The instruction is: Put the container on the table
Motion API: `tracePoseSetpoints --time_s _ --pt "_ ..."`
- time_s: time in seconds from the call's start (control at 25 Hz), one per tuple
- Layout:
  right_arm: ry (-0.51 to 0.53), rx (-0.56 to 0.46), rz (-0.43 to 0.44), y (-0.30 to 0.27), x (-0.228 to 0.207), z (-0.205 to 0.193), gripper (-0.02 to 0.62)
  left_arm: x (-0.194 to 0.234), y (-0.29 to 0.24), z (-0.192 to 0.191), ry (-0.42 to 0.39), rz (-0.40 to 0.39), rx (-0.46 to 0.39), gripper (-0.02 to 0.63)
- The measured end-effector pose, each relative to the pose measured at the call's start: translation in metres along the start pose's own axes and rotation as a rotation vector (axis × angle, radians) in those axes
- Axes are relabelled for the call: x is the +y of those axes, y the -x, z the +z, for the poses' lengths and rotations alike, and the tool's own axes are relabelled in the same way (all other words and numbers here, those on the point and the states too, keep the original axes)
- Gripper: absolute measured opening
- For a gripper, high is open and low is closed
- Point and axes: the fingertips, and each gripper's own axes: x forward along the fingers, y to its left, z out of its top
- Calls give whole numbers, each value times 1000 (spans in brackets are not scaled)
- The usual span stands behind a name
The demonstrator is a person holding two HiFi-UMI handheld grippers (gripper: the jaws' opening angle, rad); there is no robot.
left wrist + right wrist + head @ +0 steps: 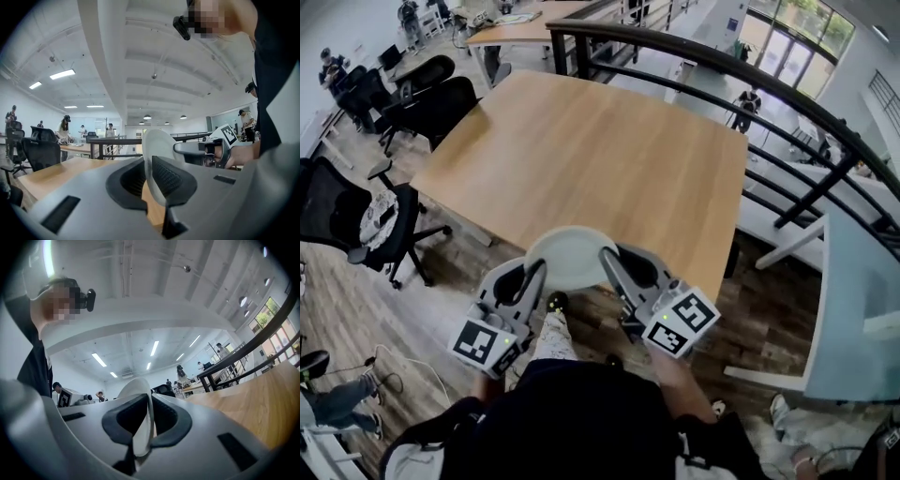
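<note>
Ahead, the wooden table (581, 159) stretches away from you, with black office chairs (441, 103) along its far left. You hold the shallow white container (570, 255) at its near edge, left gripper (538, 270) clamped on the left rim and right gripper (607, 257) clamped on the right rim.

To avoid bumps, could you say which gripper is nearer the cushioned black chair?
Left. The left gripper holds the container on the chair's side; the right gripper holds its opposite rim.
</note>
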Motion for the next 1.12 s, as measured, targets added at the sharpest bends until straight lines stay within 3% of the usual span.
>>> tracePoseSetpoints --time_s 0.24,0.52,1.12 --pt "18 -67 -108 -54 -42 12 25 66 -54 13 -45 -126 -9 46" --pt "54 -65 -228 -123 -81 23 26 140 -102 22 -15 -243 -24 45" --pt "87 -68 -382 -184 -129 18 25 215 -160 9 -10 -406 -1 46"
